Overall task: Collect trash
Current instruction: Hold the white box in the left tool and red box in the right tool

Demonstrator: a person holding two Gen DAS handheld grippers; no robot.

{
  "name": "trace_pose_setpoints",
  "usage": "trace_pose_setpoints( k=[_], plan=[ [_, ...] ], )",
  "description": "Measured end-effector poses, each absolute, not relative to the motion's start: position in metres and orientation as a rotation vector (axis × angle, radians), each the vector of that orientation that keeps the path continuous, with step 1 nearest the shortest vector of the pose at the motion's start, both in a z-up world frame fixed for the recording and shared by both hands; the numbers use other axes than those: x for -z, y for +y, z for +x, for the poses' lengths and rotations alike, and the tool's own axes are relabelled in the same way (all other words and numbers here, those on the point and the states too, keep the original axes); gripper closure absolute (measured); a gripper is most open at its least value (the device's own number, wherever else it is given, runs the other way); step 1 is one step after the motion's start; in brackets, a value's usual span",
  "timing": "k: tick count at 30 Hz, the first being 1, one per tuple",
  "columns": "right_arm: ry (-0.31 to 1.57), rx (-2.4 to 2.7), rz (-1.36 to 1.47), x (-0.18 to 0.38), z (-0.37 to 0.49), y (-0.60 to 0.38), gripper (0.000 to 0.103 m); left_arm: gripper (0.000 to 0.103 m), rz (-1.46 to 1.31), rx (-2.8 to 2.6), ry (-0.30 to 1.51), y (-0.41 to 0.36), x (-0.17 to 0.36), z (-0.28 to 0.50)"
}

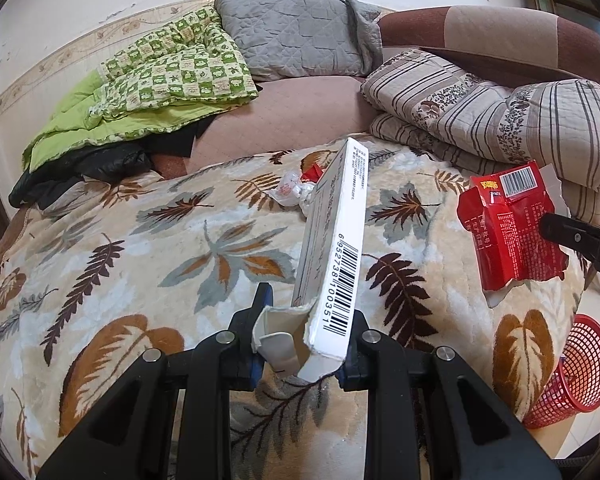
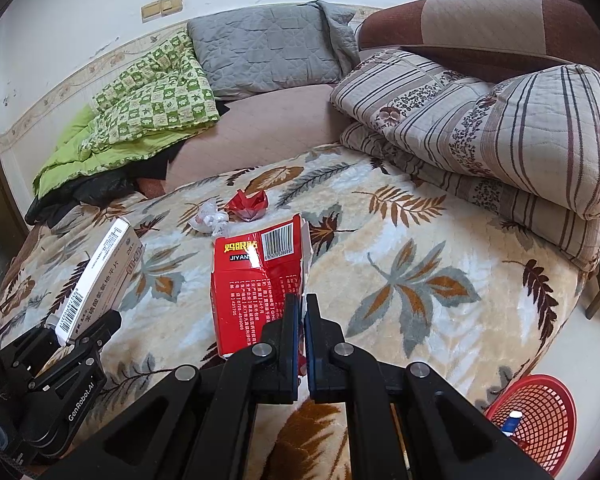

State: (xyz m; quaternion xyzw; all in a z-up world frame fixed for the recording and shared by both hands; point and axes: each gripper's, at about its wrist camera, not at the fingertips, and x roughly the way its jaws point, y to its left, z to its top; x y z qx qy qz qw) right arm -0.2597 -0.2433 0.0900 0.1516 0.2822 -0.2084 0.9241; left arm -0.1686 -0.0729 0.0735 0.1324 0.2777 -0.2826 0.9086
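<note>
Above a plush leaf-patterned blanket (image 2: 400, 240) on the bed, the left claw (image 1: 304, 344) is clenched on the torn end of a long white cardboard box (image 1: 332, 236) printed with a barcode. To that box's right, the right claw (image 2: 301, 320) pinches a flattened glossy red packet (image 2: 256, 292) marked "JIYAN", also barcoded. Beyond the packet lie crumpled white paper (image 2: 210, 218) and a red wrapper (image 2: 248, 203). A red plastic mesh basket (image 2: 540, 420) stands on the floor at the bed's edge.

Red box (image 2: 260, 280) in right gripper (image 2: 302, 308) — pinched
</note>
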Motion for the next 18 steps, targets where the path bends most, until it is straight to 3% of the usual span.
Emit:
trace_pose_setpoints(
  k=[18],
  plan=[
    [0.572, 0.429, 0.316, -0.0906, -0.2608, -0.2444, 0.099, 0.078, 0.273, 0.586, 0.573, -0.0735, -0.0736, -0.1717]
  ],
)
